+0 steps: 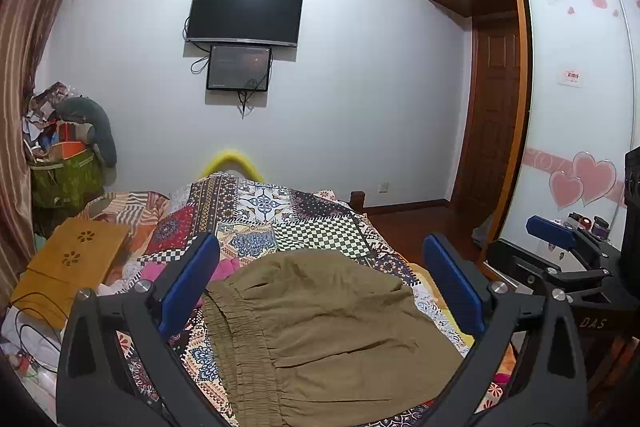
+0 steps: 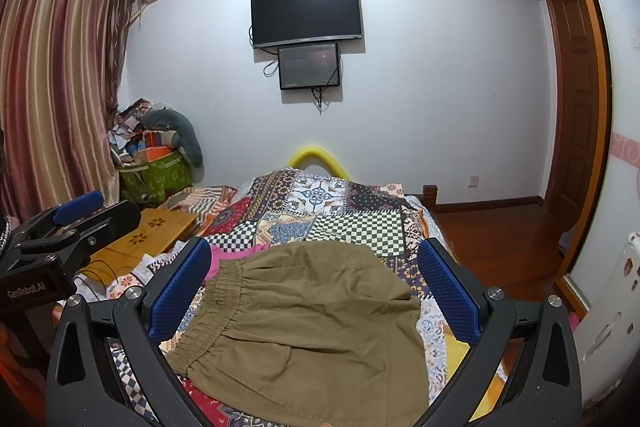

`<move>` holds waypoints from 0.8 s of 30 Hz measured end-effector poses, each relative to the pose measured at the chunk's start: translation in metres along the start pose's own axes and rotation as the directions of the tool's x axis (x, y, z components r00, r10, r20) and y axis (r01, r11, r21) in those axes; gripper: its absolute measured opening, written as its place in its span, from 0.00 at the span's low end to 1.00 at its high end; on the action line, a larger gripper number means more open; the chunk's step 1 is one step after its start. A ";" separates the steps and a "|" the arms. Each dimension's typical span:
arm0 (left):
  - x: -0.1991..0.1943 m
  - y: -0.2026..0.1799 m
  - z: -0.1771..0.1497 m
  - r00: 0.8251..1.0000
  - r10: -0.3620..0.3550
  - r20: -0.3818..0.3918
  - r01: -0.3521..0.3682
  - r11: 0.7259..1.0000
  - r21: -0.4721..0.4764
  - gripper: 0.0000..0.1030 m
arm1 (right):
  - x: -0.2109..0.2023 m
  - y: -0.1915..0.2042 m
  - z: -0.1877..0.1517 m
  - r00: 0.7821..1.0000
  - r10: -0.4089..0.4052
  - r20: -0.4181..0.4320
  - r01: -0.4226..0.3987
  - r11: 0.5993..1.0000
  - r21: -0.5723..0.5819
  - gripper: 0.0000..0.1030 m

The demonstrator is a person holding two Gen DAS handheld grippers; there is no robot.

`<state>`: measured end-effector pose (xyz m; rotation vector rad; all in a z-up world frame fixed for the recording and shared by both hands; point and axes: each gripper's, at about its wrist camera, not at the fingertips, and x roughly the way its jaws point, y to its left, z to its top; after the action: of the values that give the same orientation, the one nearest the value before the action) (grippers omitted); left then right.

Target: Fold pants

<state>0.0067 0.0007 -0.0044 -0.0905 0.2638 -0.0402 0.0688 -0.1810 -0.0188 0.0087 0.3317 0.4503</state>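
On one patchwork bed [image 1: 320, 231], one pair of pants [image 1: 320, 327], two open tools

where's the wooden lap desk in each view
Left wrist: wooden lap desk at the left edge, left of the olive pants.
Right wrist: wooden lap desk left of centre, behind the left claw.
Shared landmark: the wall TV.

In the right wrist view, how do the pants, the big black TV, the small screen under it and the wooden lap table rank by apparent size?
1. pants, nearest the camera
2. TV
3. wooden lap table, partly hidden by the left tongs
4. small screen
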 end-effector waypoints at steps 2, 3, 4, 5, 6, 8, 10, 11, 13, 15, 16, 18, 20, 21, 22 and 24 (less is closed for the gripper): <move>0.000 0.000 0.000 1.000 -0.001 0.000 0.001 1.000 -0.001 1.00 | 0.000 0.000 0.000 1.000 0.000 0.000 0.000 1.000 0.001 1.00; 0.000 0.000 0.000 1.000 -0.002 0.000 0.002 1.000 -0.001 1.00 | 0.000 0.000 0.000 1.000 0.000 0.000 0.000 1.000 0.001 1.00; 0.000 0.000 -0.001 1.000 -0.002 0.000 0.002 1.000 -0.002 1.00 | 0.000 0.000 0.000 1.000 0.000 -0.001 0.000 1.000 0.001 1.00; 0.000 0.001 -0.001 1.000 -0.002 -0.001 0.002 1.000 -0.002 1.00 | 0.000 0.000 0.000 1.000 0.000 0.000 0.000 1.000 0.001 1.00; 0.000 0.001 -0.001 1.000 -0.002 0.000 0.002 1.000 -0.002 1.00 | 0.000 0.000 0.000 1.000 -0.001 0.000 0.001 1.000 0.001 1.00; 0.000 0.001 -0.001 1.000 0.000 0.001 0.000 1.000 -0.002 1.00 | 0.000 0.000 0.000 1.000 -0.002 0.000 0.002 1.000 0.001 1.00; 0.001 0.000 -0.001 1.000 0.001 0.000 -0.001 1.000 -0.004 1.00 | 0.001 -0.001 0.000 1.000 -0.002 -0.001 0.002 1.000 0.004 1.00; 0.001 0.001 -0.001 1.000 0.000 -0.001 0.000 1.000 -0.006 1.00 | 0.001 -0.002 -0.001 1.000 -0.003 -0.002 0.003 1.000 0.005 1.00; 0.002 0.001 -0.002 1.000 0.001 -0.002 -0.001 1.000 -0.008 1.00 | 0.001 -0.002 -0.001 1.000 -0.003 -0.004 0.003 1.000 0.007 1.00; 0.001 0.002 -0.002 1.000 0.001 -0.002 -0.001 1.000 -0.010 1.00 | 0.001 -0.002 -0.002 1.000 -0.001 -0.005 0.001 1.000 0.007 1.00; 0.002 0.002 -0.002 1.000 0.002 -0.003 -0.002 1.000 -0.011 1.00 | 0.001 -0.002 -0.003 1.000 -0.001 -0.006 0.001 1.000 0.005 1.00; 0.001 0.002 -0.003 1.000 0.002 -0.003 -0.002 1.000 -0.012 1.00 | 0.001 -0.002 -0.001 1.000 0.001 -0.007 -0.001 1.000 0.003 1.00; 0.001 0.002 -0.002 1.000 0.001 -0.003 -0.001 1.000 -0.011 1.00 | 0.001 -0.002 -0.001 1.000 0.000 -0.008 0.000 1.000 0.001 1.00; 0.001 0.002 -0.002 1.000 0.001 -0.003 -0.001 1.000 -0.011 1.00 | 0.001 -0.002 -0.001 1.000 0.001 -0.008 0.000 1.000 0.002 1.00; 0.001 0.002 -0.003 1.000 0.001 -0.003 -0.001 1.000 -0.012 1.00 | 0.002 -0.002 -0.001 1.000 0.001 -0.009 -0.001 1.000 0.003 1.00; 0.001 0.002 -0.003 1.000 0.001 -0.005 -0.001 1.000 -0.012 1.00 | 0.003 -0.003 -0.001 1.000 0.002 -0.011 -0.002 1.000 0.004 1.00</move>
<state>0.0074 0.0028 -0.0079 -0.1025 0.2687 -0.0380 0.0720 -0.1824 -0.0206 0.0105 0.3438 0.4516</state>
